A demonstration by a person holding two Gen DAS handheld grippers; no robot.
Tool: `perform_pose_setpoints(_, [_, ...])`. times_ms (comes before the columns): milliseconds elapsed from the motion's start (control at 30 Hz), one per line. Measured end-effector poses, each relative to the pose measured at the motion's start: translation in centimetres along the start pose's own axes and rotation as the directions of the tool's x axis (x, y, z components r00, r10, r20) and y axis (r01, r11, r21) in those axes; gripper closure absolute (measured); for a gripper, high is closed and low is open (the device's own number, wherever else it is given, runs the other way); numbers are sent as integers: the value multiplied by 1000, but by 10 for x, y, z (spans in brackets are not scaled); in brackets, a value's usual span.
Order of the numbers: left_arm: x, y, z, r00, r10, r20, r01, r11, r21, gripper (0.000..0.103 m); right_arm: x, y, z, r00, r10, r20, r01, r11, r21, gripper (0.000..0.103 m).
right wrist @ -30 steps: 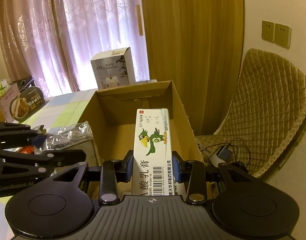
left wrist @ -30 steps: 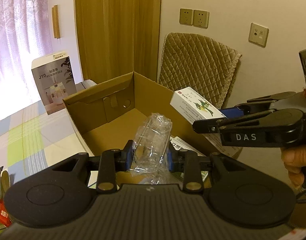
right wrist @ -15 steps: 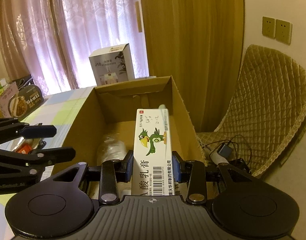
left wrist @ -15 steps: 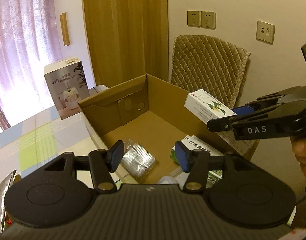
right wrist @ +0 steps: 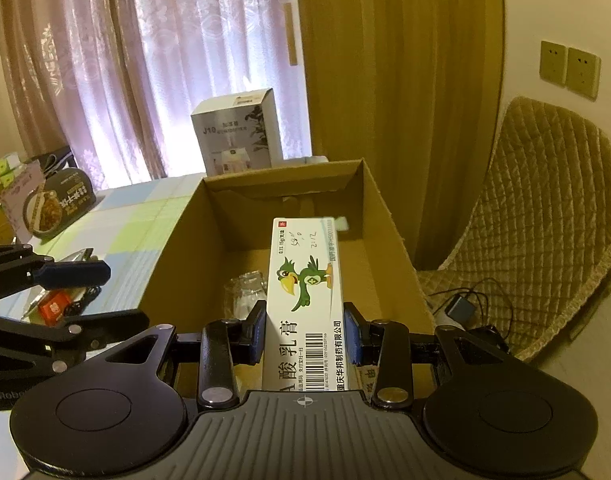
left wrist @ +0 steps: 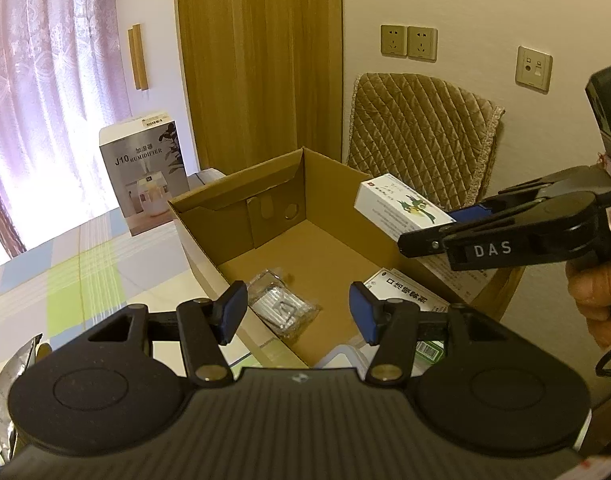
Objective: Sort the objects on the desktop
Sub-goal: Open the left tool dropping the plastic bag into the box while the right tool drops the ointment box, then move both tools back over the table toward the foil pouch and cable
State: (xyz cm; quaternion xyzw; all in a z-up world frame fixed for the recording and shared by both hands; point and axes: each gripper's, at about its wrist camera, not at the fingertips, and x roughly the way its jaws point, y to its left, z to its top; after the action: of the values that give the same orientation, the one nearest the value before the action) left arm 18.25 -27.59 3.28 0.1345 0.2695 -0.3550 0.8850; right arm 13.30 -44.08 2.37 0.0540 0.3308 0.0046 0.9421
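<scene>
Left claw (left wrist: pixel 297 314) now wide, empty; one clear plastic packet (left wrist: pixel 283 308) dropped ahead inside brown cardboard box (left wrist: pixel 241 204). Right claw (right wrist: pixel 304 334) gripping one white parrot-printed carton (right wrist: pixel 305 292).

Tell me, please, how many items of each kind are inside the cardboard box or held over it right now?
Clear plastic packets: 1, lying in the cardboard box
White medicine cartons: 2, one in the box, one with a green bird held over it by the right tool
Total: 3

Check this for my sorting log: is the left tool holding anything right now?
No, the left tool is open and empty above the cardboard box, with the clear plastic packet lying on the box floor below.
</scene>
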Motion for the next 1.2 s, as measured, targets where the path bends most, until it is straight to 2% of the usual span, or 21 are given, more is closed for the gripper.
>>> perform_pose_setpoints(100, [1, 1, -1, 1000, -1, -2, 1, 1000, -1, 50, 1, 1, 2, 1000, 4, 28, -4, 1000, 4, 64])
perform_pose_setpoints(133, [1, 1, -2, 1000, 0, -2, 0, 1000, 0, 49, 1, 0, 3, 999, 6, 41, -7, 1000, 11, 59])
perform_pose_setpoints(167, [1, 2, -2, 1000, 0, -3, 0, 1000, 0, 46, 1, -1, 4, 999, 8, 49, -9, 1000, 22, 46])
perform_pose_setpoints(200, [0, 2, -3, 1000, -1, -2, 1, 1000, -2, 44, 0, -2, 5, 998, 14, 60, -16, 999, 34, 42])
perform_pose_setpoints(333, [-2, 6, -7, 1000, 2, -2, -2, 1000, -18, 39, -6, -6, 6, 997, 1, 77, -5, 999, 52, 42])
perform_pose_setpoints(400, [-3, 8, -8, 1000, 6, -1, -6, 1000, -26, 33, -7, -9, 4, 997, -3, 76, -2, 998, 70, 40])
perform_pose_setpoints(533, [-10, 10, -11, 1000, 9, 2, -9, 999, -35, 27, -13, -11, 1, 998, -7, 69, 1, 996, 90, 37])
perform_pose_setpoints(667, [-22, 12, -15, 1000, 14, 4, -14, 999, -45, 16, -22, -7, -2, 997, -1, 71, -6, 995, 95, 34])
perform_pose_setpoints(767, [-32, 13, -20, 1000, 18, 2, -18, 999, -47, 14, -30, -1, -4, 997, 2, 78, -8, 996, 88, 32])
perform_pose_setpoints(1067, [-70, 26, -43, 996, 86, -12, -87, 993, -83, 2, -49, 24, -7, 996, 22, 90, -28, 997, 66, 28])
perform_pose_setpoints(1200, [-89, 35, -55, 991, 135, -17, -136, 986, -98, 1, -58, 38, -7, 994, 37, 100, -42, 998, 54, 27])
